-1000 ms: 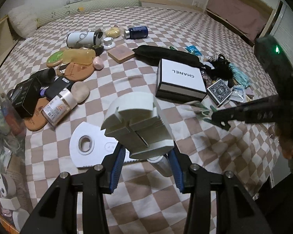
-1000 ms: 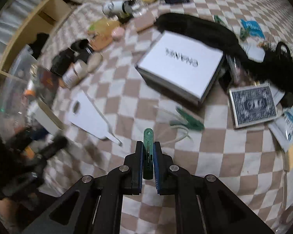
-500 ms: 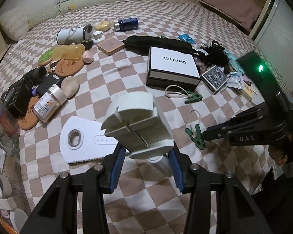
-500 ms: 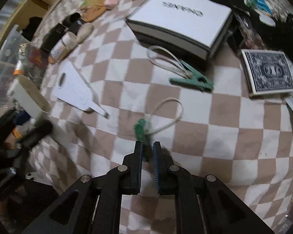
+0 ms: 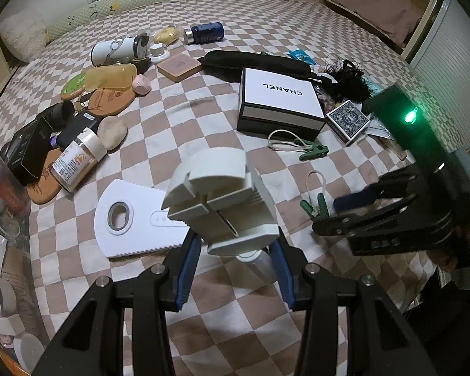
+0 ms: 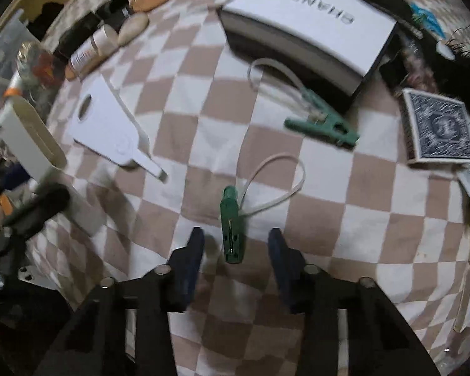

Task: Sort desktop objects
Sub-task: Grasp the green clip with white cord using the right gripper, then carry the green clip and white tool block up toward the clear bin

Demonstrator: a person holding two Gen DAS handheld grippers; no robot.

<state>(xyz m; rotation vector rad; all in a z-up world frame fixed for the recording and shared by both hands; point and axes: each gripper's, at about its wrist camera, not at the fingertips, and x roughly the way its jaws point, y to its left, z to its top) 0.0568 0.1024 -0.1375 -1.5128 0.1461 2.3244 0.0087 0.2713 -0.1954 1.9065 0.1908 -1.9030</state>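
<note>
Right hand-held gripper [image 6: 235, 244] apart over green clip [image 6: 232, 225] near box [image 6: 307, 22]; left hand-held gripper [image 5: 235, 260] clamped on white holder [image 5: 222, 197]. Released or pre-grasp: unclear.

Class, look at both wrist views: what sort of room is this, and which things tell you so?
Most likely a bedroom. The objects lie on a checkered bedsheet, a long bolster pillow lies along its far edge, and a second bed stands in the corner.

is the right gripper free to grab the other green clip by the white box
Probably yes: the right gripper is open and empty, and bare cloth lies between it and the far clip beside the box.
</note>
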